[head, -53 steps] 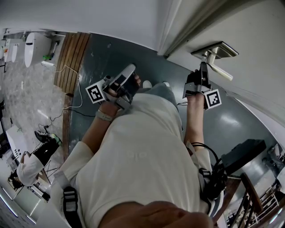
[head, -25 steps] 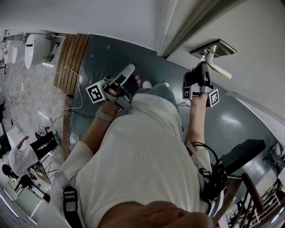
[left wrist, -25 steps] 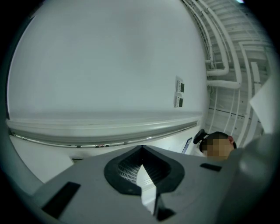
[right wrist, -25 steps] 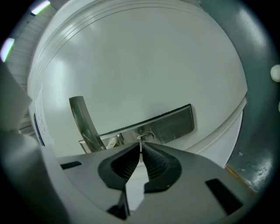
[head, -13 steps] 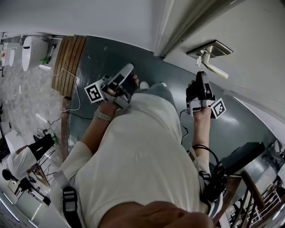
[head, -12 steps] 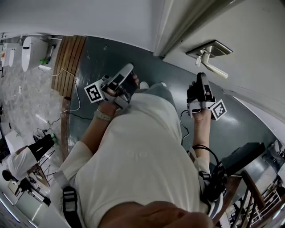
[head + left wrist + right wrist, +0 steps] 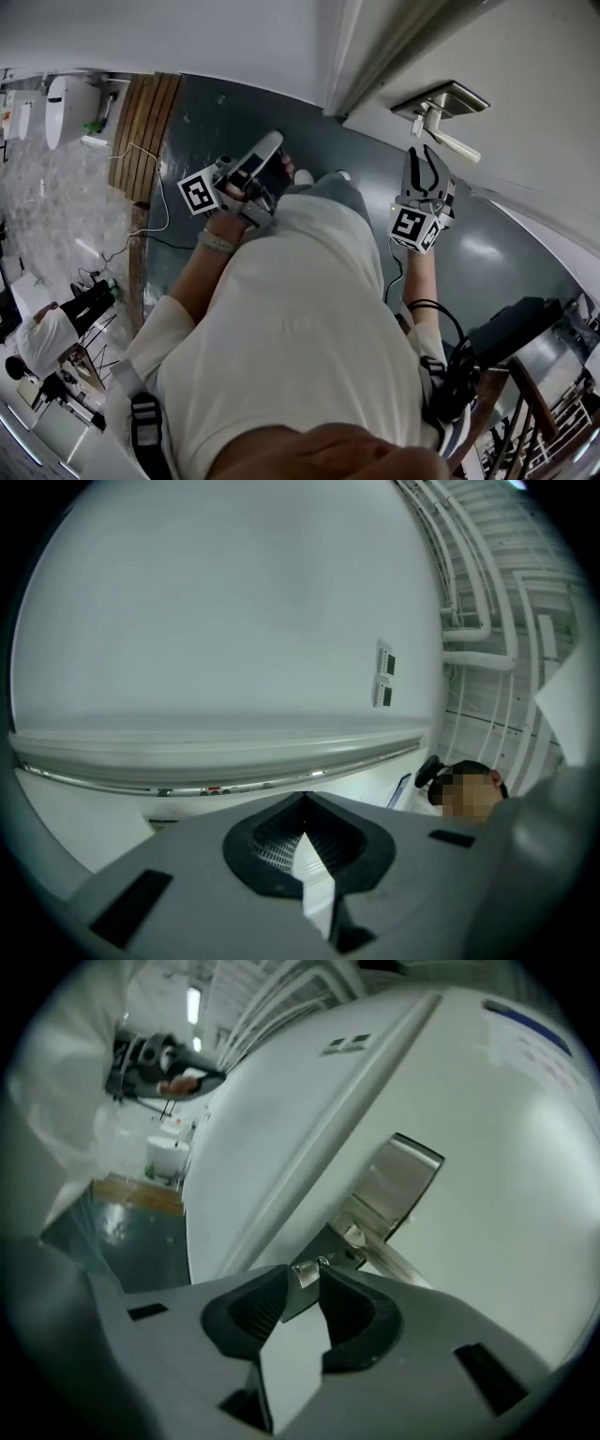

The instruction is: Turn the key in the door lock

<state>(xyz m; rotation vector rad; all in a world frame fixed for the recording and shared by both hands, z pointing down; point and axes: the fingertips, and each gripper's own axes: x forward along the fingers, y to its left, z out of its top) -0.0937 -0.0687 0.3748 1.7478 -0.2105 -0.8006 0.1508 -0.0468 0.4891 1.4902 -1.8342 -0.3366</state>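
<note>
The door's metal lock plate [image 7: 451,97] carries a lever handle [image 7: 454,146], and a small silver key [image 7: 419,123] sticks out of it. My right gripper [image 7: 425,156] points up at the key from just below, jaws open. In the right gripper view the key [image 7: 307,1272] shows in the gap at the tips of the right gripper [image 7: 305,1285], under the lock plate [image 7: 401,1183]; I cannot tell whether the pads touch it. My left gripper [image 7: 274,142] is held by the person's body, away from the door. In its own view the left gripper [image 7: 303,803] is shut on nothing and faces a bare white wall.
The white door frame [image 7: 375,66] runs beside the lock. Below lies a dark grey floor [image 7: 216,112], with wooden decking [image 7: 150,122] and a toilet [image 7: 70,98] to the left. A black case [image 7: 511,328] and railing stand at the lower right. People [image 7: 42,342] stand at the lower left.
The right gripper sat at the key, then drew back down from the door. It has now risen toward the key again, rolled about its axis, jaws open. The left gripper stayed put.
</note>
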